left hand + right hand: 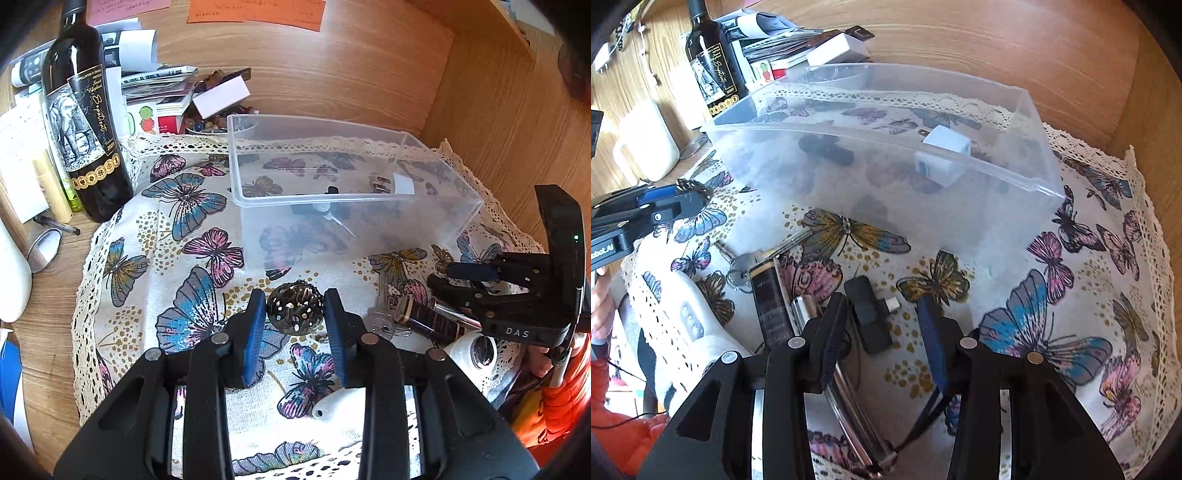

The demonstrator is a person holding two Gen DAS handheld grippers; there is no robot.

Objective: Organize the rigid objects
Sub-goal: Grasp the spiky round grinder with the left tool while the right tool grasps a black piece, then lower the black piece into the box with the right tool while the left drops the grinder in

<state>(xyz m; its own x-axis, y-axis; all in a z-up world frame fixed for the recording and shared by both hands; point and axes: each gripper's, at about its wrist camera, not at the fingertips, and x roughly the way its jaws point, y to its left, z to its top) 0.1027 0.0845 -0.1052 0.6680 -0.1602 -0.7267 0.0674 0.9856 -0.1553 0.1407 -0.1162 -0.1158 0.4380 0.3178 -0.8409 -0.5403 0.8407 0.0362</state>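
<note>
In the left wrist view, the left gripper sits at lower centre with its blue pads pressed on either side of a dark perforated metal ball, held over the butterfly-print cloth. The clear plastic storage box stands above it at frame centre. In the right wrist view, the right gripper stands narrowly parted and empty, a small black adapter lying on the cloth between its fingers, untouched. A white cube charger lies inside the box, upper centre
</note>
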